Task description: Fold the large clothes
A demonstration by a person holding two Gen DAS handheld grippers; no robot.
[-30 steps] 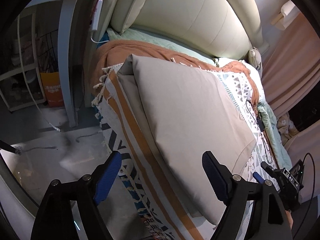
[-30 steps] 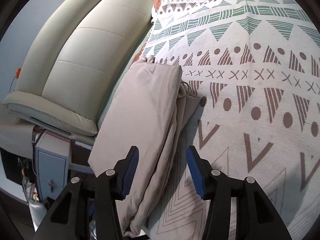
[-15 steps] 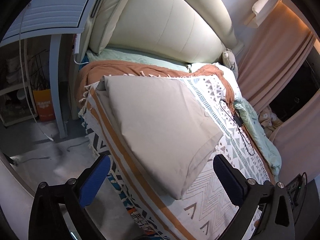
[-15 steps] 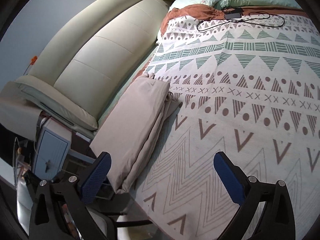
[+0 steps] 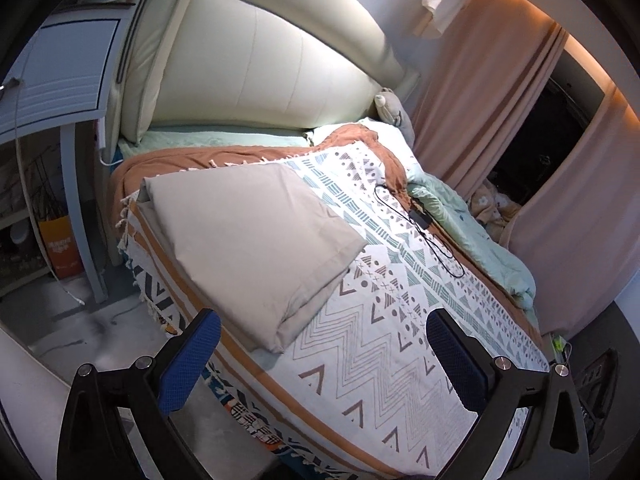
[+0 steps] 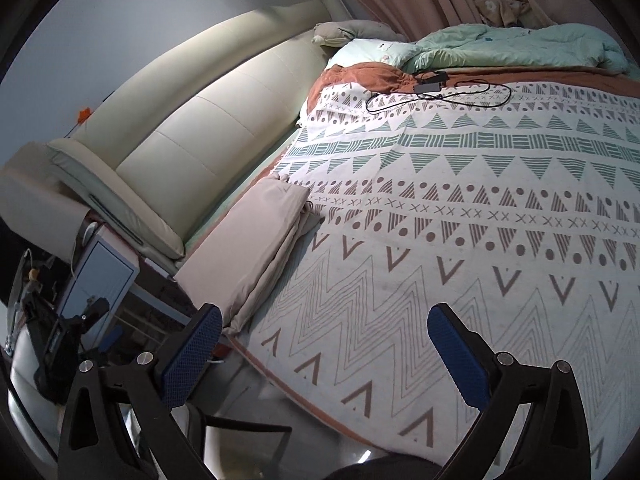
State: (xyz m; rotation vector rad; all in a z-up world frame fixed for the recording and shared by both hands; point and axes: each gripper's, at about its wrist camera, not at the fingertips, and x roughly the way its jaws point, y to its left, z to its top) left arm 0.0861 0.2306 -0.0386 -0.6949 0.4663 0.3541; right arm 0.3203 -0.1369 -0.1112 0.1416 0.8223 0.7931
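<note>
One folded beige sheet (image 5: 248, 240) lies on the bed's patterned blanket (image 5: 400, 352) by the headboard (image 5: 280, 76), its long axis running along the bed's near edge. It sits ahead and left of both claws, nearer the left claw (image 5: 316, 354) than the right claw (image 6: 320, 352). Both claws gape wide, released and empty.

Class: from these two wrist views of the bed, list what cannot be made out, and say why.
- Folded beige cloth: garment type; folding hides it in both views.
- Orange bag under the desk: print too small, left view.
- Black cable: its ends are too small to trace, right view.
- Dark opening behind the curtain: unlit, left view.
</note>
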